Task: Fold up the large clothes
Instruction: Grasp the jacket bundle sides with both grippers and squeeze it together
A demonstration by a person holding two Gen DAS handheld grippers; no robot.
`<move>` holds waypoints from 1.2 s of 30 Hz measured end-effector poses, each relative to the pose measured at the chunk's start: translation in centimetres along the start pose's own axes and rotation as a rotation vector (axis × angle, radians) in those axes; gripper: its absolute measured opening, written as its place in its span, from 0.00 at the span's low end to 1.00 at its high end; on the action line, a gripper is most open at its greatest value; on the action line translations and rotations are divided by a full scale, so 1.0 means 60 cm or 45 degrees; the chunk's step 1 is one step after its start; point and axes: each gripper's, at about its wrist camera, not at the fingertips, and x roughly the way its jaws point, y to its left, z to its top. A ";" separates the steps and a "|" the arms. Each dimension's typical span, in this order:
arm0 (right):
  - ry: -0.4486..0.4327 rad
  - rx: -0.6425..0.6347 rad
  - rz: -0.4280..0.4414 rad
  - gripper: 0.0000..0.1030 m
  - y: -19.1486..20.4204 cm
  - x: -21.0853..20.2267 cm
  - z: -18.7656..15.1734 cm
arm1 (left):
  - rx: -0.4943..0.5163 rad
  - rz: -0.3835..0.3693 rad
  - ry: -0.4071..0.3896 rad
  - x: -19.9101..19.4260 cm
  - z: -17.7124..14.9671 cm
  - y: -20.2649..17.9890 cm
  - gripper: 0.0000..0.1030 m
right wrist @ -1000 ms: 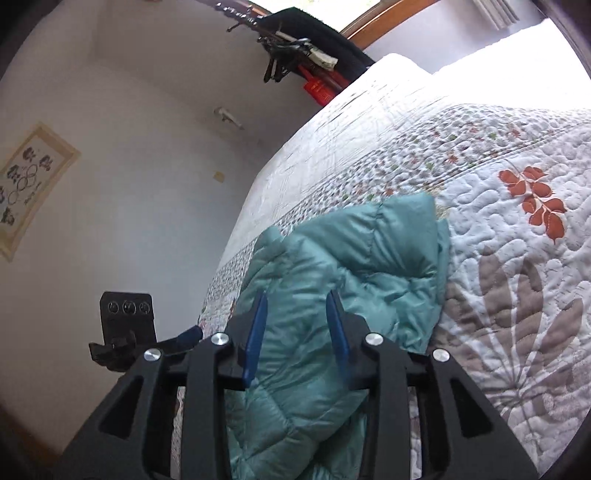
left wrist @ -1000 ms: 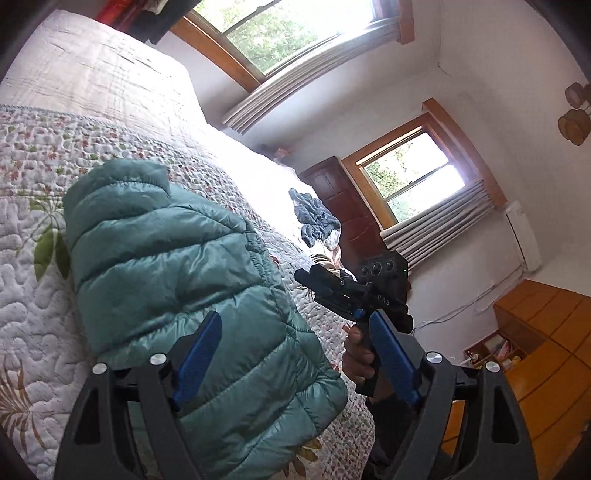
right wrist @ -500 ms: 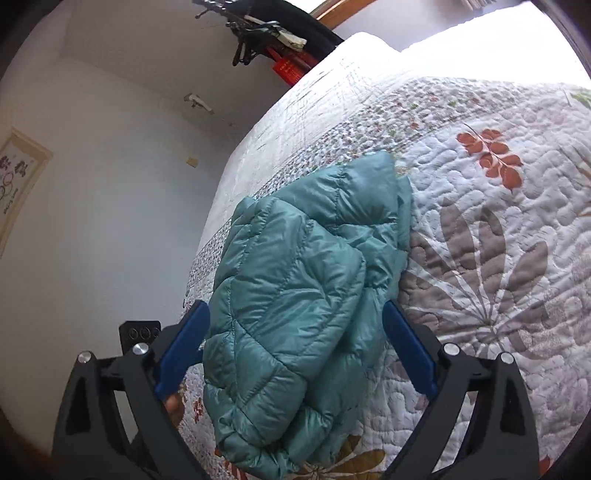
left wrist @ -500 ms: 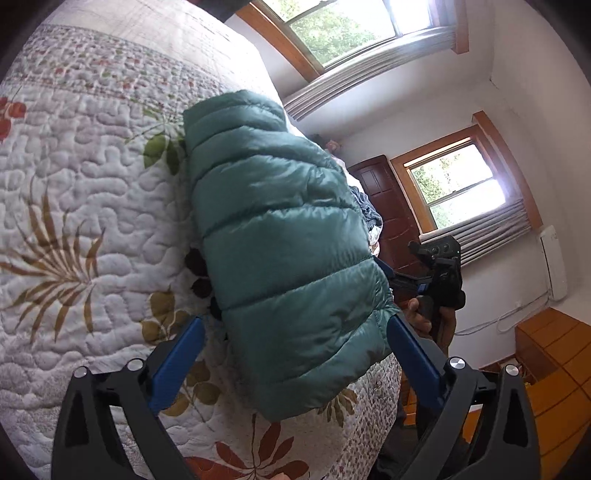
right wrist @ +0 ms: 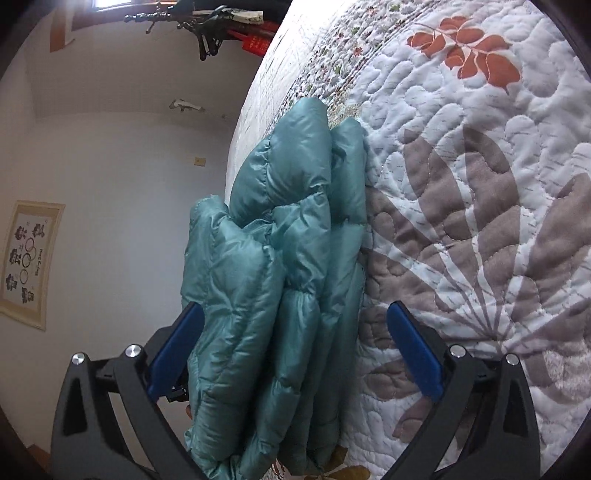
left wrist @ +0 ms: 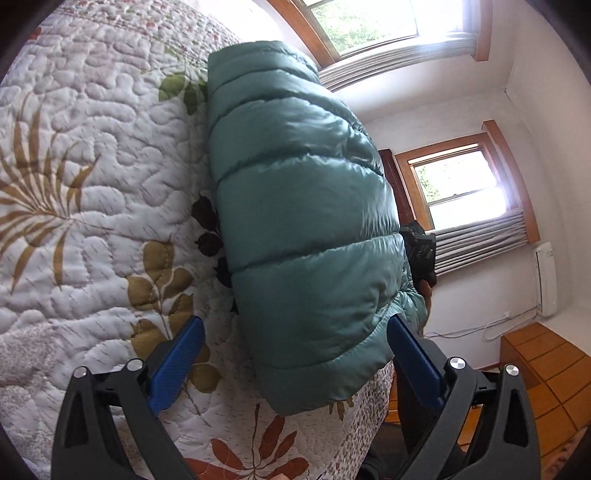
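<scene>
A: Teal puffer jacket (left wrist: 303, 221) folded into a thick bundle, lying on floral quilt (left wrist: 85, 177) near the bed's edge. Quilted back panel up in left wrist view; stacked layers seen edge-on in right wrist view (right wrist: 280, 280).

B: Left gripper (left wrist: 293, 363)?

A: Jaws spread wide, nothing clamped. Blue fingers (left wrist: 177, 363) straddling the near end of the bundle, one over quilt, the other at the bundle's far side. Contact with fabric on that far side: cannot tell.

B: Right gripper (right wrist: 293, 350)?

A: Also released, jaws wide apart. Left finger (right wrist: 173, 350) beside the outer layer of the jacket, right finger over bare quilt (right wrist: 480, 221). Bundle sitting between the two fingers, not pinched.

B: Other gripper visible across the bundle?

A: Partly. Black body of right gripper (left wrist: 419, 251) showing behind the jacket's far edge in left wrist view, a bit of a hand just below it. Mostly hidden.

B: Surroundings?

A: Two wood-framed windows (left wrist: 461, 184) with grey pleated shades, white wall unit (left wrist: 546, 278), wooden floor (left wrist: 546, 362). Right wrist view: framed picture (right wrist: 27, 262) on white wall, hangers (right wrist: 207, 26) near top edge.
</scene>
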 end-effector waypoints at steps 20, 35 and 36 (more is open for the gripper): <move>0.134 -0.049 0.092 0.98 0.026 0.106 0.064 | -0.076 -0.158 0.069 0.060 0.009 0.013 0.96; 0.111 -0.119 0.111 0.46 0.014 0.098 0.044 | -0.101 -0.114 0.133 0.086 0.012 -0.010 0.71; 0.107 -0.125 0.110 0.44 0.019 0.100 0.042 | -0.097 -0.104 0.136 0.085 0.013 -0.012 0.66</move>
